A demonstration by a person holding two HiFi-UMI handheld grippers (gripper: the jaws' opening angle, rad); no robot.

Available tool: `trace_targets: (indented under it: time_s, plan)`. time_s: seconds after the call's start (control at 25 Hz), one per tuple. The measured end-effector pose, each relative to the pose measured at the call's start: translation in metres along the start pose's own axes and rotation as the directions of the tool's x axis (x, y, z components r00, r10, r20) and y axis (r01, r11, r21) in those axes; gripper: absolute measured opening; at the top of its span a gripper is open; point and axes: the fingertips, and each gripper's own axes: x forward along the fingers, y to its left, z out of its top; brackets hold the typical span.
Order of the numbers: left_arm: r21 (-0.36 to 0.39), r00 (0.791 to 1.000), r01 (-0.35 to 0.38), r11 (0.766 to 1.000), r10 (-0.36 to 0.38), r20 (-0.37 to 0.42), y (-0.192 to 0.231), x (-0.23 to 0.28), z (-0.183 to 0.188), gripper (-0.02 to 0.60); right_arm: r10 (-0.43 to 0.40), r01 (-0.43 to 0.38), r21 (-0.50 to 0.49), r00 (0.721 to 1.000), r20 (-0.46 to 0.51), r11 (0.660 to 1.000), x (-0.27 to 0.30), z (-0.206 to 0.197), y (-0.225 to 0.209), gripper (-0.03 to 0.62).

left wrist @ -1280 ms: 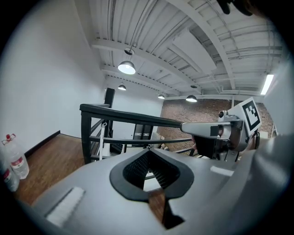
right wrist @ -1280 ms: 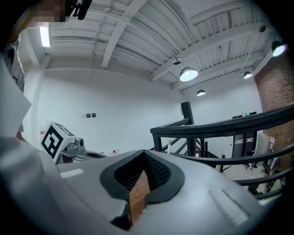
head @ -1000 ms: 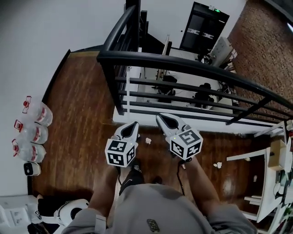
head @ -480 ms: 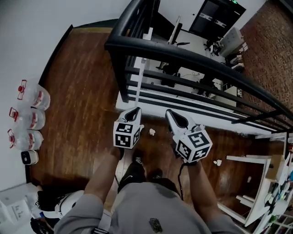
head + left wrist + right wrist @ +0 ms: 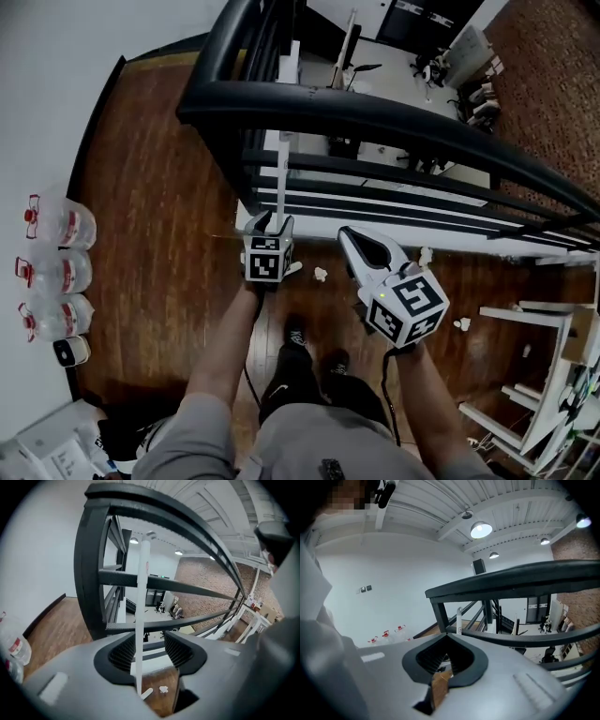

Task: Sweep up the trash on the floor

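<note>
Two grippers | left gripper (image 5: 149,645): jaws had just opened wide around slim white upright pole (image 5: 142,588), ungripped | right gripper (image 5: 446,645): closed, empty | sweeping unstarted.

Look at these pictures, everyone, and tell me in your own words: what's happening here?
A person stands on a wooden floor beside a black railing, with a tool in each hand. The left tool has just been opening its jaws. A white pole, probably a broom handle, stands upright between them and is not gripped. The right tool is shut and empty. White scraps of trash lie on the floor near the person's feet, and sweeping has not begun.
</note>
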Motion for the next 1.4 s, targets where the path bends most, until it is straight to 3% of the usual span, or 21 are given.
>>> trace_targets:
  time_s: [0.36, 0.48, 0.6, 0.92, 1.24, 1.4]
  plan:
    - [0.024, 0.994, -0.046, 0.999, 0.048, -0.102, 0.038, 0.086, -0.034, 0.207, -0.035, 0.036, 0.044, 0.999, -0.017, 0.998, -0.012, -0.019, -0.026, 0.0]
    - [0.048, 0.992, -0.054, 0.997, 0.059, -0.115, 0.04, 0.098, -0.036, 0.139, -0.064, 0.065, 0.052, 0.998, -0.027, 0.997, -0.017, -0.024, -0.036, 0.0]
    - [0.078, 0.99, -0.019, 0.997, 0.029, -0.136, 0.033, 0.102, -0.038, 0.077, -0.082, 0.084, 0.065, 0.996, -0.03, 0.994, -0.021, -0.028, -0.042, 0.0]
    - [0.102, 0.984, 0.088, 0.991, -0.071, -0.164, 0.001, 0.077, -0.05, 0.074, -0.101, 0.103, 0.084, 0.994, -0.029, 0.991, -0.034, -0.031, -0.045, 0.0]
    - [0.209, 0.955, 0.227, 0.951, -0.176, -0.24, -0.054, 0.039, -0.077, 0.074, -0.115, 0.114, 0.091, 0.993, -0.001, 0.989, -0.06, -0.029, -0.034, 0.0]
    - [0.267, 0.936, 0.292, 0.918, -0.218, -0.275, -0.088, 0.024, -0.081, 0.074, -0.122, 0.12, 0.087, 0.992, 0.021, 0.989, -0.079, -0.024, -0.03, 0.0]
